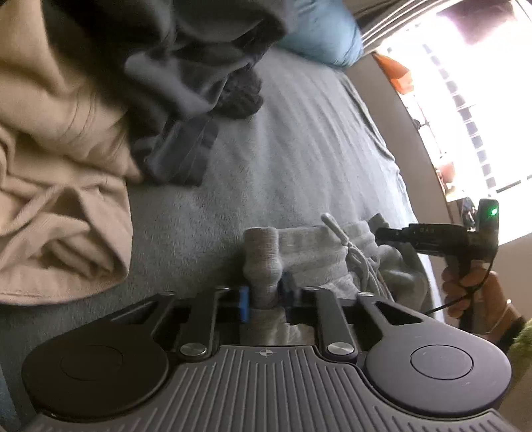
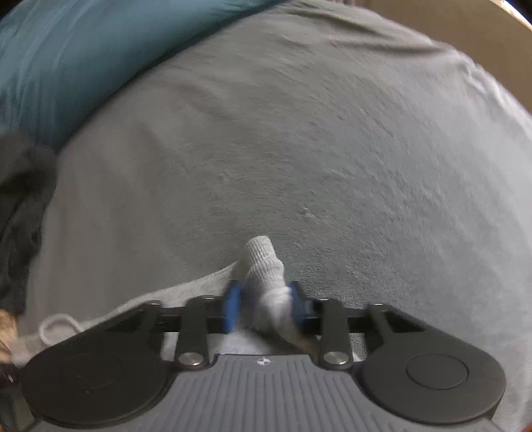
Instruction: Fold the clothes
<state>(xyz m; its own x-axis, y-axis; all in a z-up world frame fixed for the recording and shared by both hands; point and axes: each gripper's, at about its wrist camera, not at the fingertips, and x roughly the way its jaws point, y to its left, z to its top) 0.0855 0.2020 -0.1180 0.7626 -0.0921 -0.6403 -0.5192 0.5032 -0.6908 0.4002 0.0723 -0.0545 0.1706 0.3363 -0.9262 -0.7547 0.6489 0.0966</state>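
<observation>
A light grey pair of sweatpants (image 1: 319,256) lies bunched on the grey bed cover (image 1: 292,143), its drawstring (image 1: 352,252) trailing across the waistband. My left gripper (image 1: 264,295) is shut on a ribbed fold of that waistband, which sticks up between the blue pads. The right gripper (image 1: 382,234), held by a hand (image 1: 465,289), meets the far end of the same garment. In the right wrist view, the right gripper (image 2: 266,299) is shut on a ribbed corner of the sweatpants (image 2: 262,262); more of the cloth and a drawstring loop (image 2: 56,327) show at lower left.
A beige garment (image 1: 50,172) and dark grey clothes (image 1: 186,86) are heaped at the left. A blue pillow (image 1: 319,30) lies at the head of the bed. The bed edge and a bright window (image 1: 472,109) are to the right. Bare cover (image 2: 299,149) stretches ahead of the right gripper.
</observation>
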